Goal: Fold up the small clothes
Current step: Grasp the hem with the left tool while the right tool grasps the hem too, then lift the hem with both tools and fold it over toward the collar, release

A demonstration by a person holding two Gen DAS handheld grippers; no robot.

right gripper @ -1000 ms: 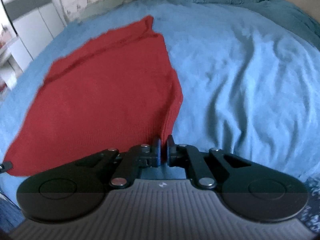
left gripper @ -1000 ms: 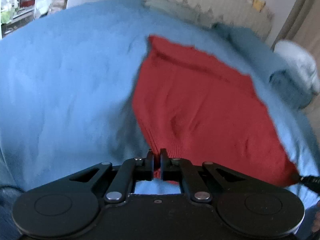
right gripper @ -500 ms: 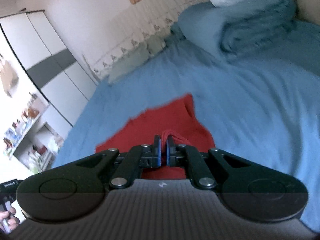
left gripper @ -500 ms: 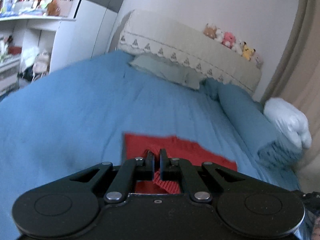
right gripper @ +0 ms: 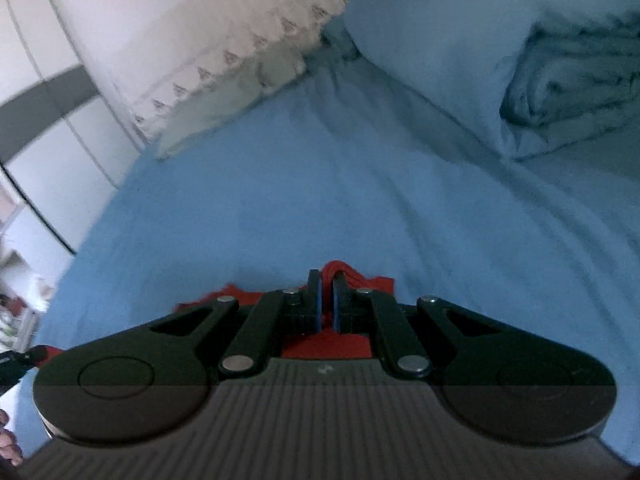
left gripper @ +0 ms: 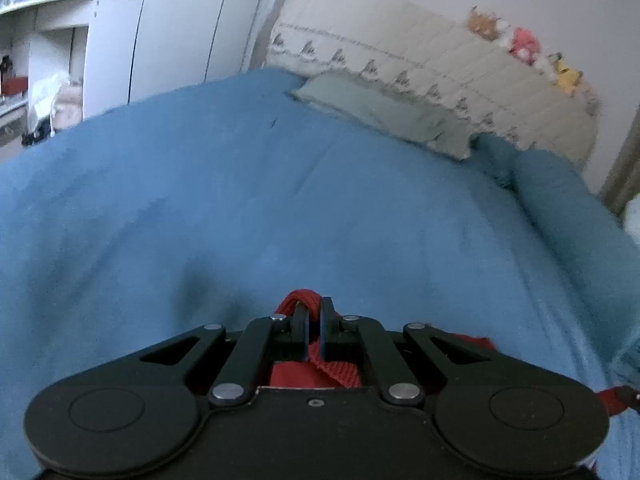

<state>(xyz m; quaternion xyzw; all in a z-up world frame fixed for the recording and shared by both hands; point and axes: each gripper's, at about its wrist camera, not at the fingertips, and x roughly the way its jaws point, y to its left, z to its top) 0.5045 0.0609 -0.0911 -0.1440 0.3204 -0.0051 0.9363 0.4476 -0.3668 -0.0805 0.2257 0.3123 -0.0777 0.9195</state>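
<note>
Left gripper: the left gripper [left gripper: 313, 326] sits at the near bottom of its own view, its two black fingers pressed together on a bunched fold of the red garment [left gripper: 316, 364].
Right gripper: the right gripper [right gripper: 327, 304] also fills the near bottom of its view, fingers pinching a small red tuft of the same garment.
Garment: only a little red knit cloth shows, peeking above and between the fingers and spreading just behind each gripper body; most of it is hidden under the grippers, so how it hangs or lies cannot be told.
Bed: a blue bedsheet [left gripper: 280, 208] stretches from just beyond the fingertips toward the far end, softly creased, with nothing lying on the part in view.
Far end: a pale green pillow [left gripper: 384, 116] lies against a cream quilted headboard [left gripper: 440, 68], with small plush toys [left gripper: 524, 42] along its top.
Far right: a folded blue duvet [right gripper: 568, 80] is stacked on the right side of the bed.
Far left: white wardrobe doors [left gripper: 192, 28] and open shelves stand beyond the bed edge.
Risk, slipping: each grip looks to hold only a narrow pinch of knit, so a quick pull could tug the cloth free.
Risk, uneven fold: if one hand gets ahead of the other, the edges would land skewed.
Risk, bunching: setting the cloth down while it is slack could trap wrinkles inside the fold.
</note>
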